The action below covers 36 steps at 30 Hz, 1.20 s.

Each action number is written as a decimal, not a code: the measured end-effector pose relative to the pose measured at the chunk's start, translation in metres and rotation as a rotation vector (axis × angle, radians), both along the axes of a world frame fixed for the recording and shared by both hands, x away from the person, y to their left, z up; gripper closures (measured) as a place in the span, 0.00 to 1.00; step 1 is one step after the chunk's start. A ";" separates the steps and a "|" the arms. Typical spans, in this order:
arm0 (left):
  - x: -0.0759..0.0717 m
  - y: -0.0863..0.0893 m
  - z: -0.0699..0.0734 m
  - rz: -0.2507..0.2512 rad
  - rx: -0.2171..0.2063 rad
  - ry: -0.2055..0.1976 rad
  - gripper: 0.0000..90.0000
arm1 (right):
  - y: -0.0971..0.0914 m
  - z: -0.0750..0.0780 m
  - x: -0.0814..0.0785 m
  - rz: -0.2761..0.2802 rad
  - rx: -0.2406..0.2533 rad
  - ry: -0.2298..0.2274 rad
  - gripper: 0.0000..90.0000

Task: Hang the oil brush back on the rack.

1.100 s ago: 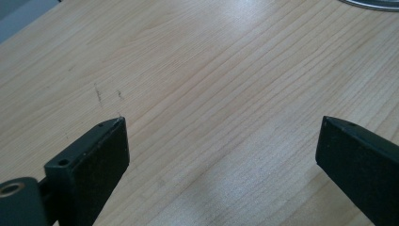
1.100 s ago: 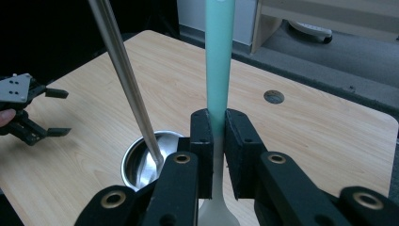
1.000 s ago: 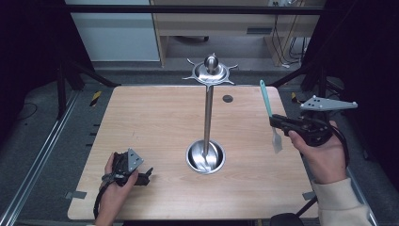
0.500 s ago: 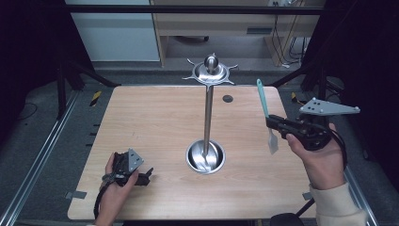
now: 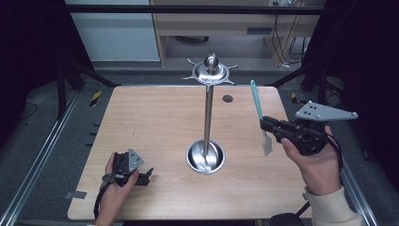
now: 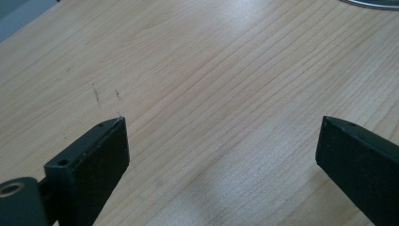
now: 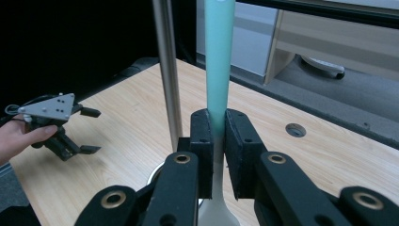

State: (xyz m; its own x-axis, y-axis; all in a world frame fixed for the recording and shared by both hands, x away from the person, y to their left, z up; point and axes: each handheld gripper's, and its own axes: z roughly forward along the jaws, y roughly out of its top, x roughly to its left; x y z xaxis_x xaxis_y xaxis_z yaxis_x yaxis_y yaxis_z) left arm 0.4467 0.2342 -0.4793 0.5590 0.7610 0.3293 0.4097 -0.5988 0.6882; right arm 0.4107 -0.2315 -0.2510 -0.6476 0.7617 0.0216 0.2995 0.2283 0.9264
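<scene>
high view: right gripper holds spatula upright above table.

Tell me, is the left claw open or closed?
Open. In the left gripper view, the left claw has its two black jaws far apart with bare wooden table between them, holding nothing.

Tall stand mid table, sides free
</scene>
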 end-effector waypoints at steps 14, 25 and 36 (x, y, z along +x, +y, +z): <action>0.000 -0.001 -0.001 -0.001 0.002 -0.001 0.03 | 0.010 0.003 -0.006 0.042 0.013 -0.023 0.91; 0.000 0.000 0.000 -0.001 0.002 0.001 0.03 | 0.018 0.003 -0.004 0.063 0.011 -0.034 0.91; 0.000 -0.001 0.000 -0.002 0.003 -0.001 0.03 | 0.023 0.003 -0.001 0.073 0.011 -0.039 0.91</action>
State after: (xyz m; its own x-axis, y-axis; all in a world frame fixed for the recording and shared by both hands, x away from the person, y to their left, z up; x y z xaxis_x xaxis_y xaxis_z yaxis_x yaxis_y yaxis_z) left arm 0.4467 0.2336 -0.4798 0.5599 0.7592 0.3318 0.4079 -0.6012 0.6872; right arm 0.4097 -0.2081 -0.2476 -0.7021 0.7121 0.0030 0.2459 0.2385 0.9395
